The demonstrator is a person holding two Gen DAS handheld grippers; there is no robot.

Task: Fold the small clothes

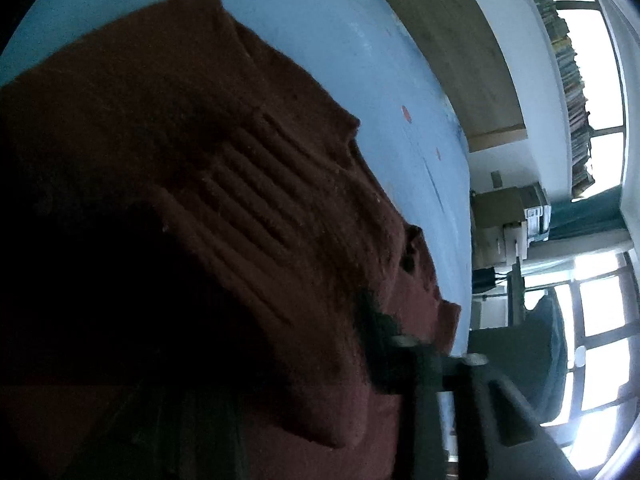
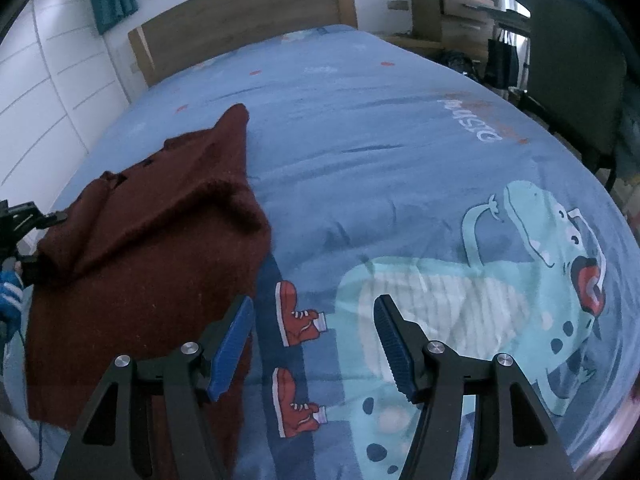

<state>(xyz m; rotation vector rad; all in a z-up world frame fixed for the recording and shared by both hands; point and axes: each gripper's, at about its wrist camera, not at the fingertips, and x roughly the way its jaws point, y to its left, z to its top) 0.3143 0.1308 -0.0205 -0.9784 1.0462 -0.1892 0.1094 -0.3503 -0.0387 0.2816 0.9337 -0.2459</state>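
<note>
A small dark red knitted sweater (image 2: 152, 248) lies on the blue bed cover, partly folded over itself, with one corner pointing toward the headboard. In the left wrist view the sweater (image 1: 200, 184) fills most of the frame and drapes over the gripper. My left gripper (image 2: 36, 240) is at the sweater's left edge, shut on the fabric and lifting it; only part of one finger (image 1: 424, 364) shows under the cloth. My right gripper (image 2: 316, 344) is open and empty, hovering over the cover just right of the sweater's near edge.
The bed cover (image 2: 400, 120) carries a teal dinosaur print (image 2: 500, 288) at the right. A wooden headboard (image 2: 240, 16) stands at the far end. A dark chair (image 2: 572, 80) and shelves (image 2: 452, 4) are beside the bed's right side. White cupboards (image 2: 60, 80) are at left.
</note>
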